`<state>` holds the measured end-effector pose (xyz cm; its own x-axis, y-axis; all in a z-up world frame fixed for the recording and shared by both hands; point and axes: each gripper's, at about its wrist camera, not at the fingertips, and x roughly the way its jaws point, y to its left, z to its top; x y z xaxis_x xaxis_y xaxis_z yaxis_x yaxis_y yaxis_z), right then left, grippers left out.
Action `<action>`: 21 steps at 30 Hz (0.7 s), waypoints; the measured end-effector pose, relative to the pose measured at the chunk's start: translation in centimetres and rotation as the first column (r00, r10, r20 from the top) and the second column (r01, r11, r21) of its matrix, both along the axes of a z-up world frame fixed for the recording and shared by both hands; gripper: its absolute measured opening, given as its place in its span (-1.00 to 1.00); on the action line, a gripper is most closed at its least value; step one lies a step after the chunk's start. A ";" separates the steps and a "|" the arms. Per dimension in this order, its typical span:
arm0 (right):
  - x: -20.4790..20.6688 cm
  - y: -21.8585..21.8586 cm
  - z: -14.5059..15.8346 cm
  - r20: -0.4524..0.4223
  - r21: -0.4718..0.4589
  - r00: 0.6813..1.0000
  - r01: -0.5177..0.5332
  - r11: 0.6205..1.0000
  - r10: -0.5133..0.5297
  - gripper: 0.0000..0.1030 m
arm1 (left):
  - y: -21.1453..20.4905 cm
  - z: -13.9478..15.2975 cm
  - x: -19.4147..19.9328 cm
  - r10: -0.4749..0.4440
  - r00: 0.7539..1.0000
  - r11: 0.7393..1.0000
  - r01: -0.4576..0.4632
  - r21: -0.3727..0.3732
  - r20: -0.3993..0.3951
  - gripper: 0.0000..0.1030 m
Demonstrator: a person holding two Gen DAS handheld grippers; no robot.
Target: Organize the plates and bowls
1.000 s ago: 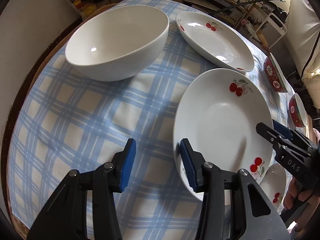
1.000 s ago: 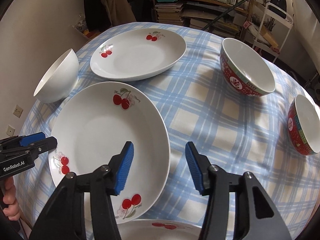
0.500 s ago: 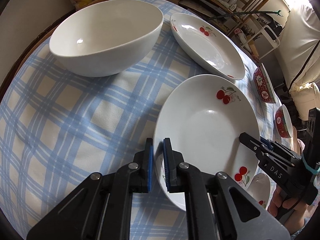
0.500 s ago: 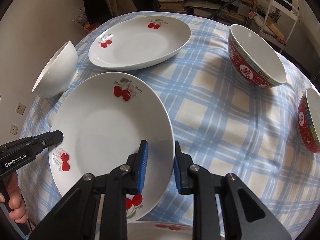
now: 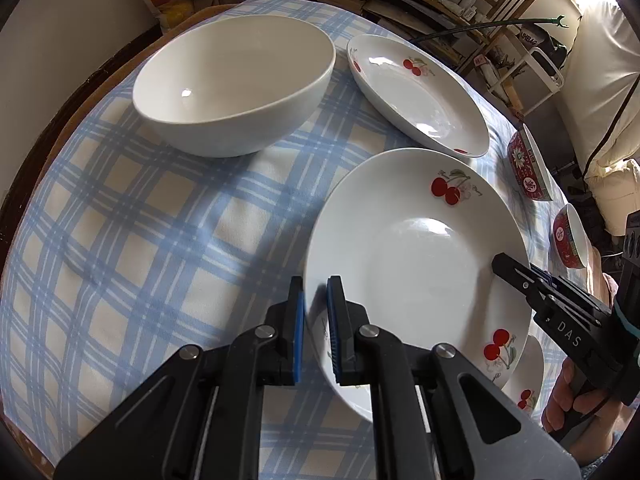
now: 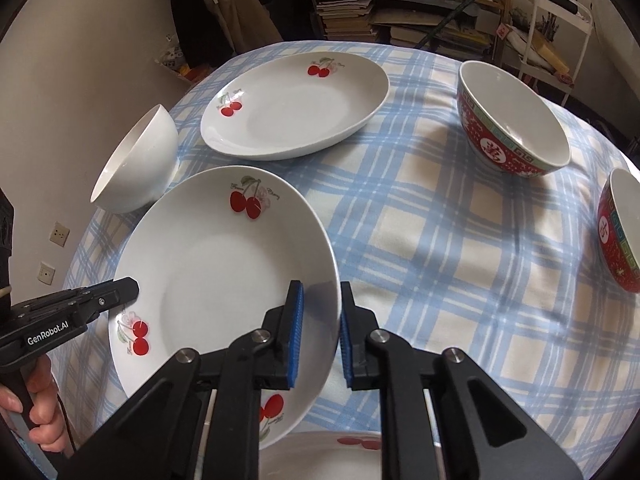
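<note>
A white cherry plate (image 5: 416, 264) is lifted off the blue checked cloth, held on two sides. My left gripper (image 5: 316, 304) is shut on its left rim. My right gripper (image 6: 322, 308) is shut on its right rim (image 6: 224, 280). A second cherry plate (image 6: 292, 112) lies further back, also in the left wrist view (image 5: 420, 96). A plain white bowl (image 5: 236, 84) stands at the far left. Part of another cherry plate (image 6: 332, 456) shows under the held one at the near edge.
Two red patterned bowls (image 6: 512, 120) (image 6: 620, 232) stand on the right side of the round table (image 5: 60, 128). Shelves with books and a white cart stand beyond the table. A wall runs along the left.
Both grippers were open a second ago, closed on the plate's opposite rims, and the plate has since risen off the cloth, showing another plate beneath.
</note>
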<state>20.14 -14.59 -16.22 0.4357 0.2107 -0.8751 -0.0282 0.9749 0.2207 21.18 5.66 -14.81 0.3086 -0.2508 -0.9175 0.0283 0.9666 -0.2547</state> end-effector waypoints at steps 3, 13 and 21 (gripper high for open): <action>-0.2 0.5 0.4 -0.002 -0.002 1.000 -0.023 1.000 0.023 -0.68 | -0.1 0.3 -0.5 -0.005 1.000 1.000 0.005 0.016 0.013 -0.78; -3.2 -0.8 2.2 0.015 -0.022 0.999 -0.035 0.999 0.035 -0.68 | -1.7 2.0 -2.7 -0.076 0.997 0.997 0.076 0.020 0.030 -0.77; -7.0 -3.0 3.5 0.030 -0.018 0.999 0.021 1.000 -0.020 -0.69 | -4.4 3.3 -4.9 -0.125 0.991 0.992 0.124 0.019 0.040 -0.77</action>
<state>13.13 -17.59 -12.68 0.4653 0.1857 -0.8654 -0.0146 0.9792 0.2023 16.26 1.28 -11.54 0.3130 -0.2748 -0.9091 0.1583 0.9589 -0.2353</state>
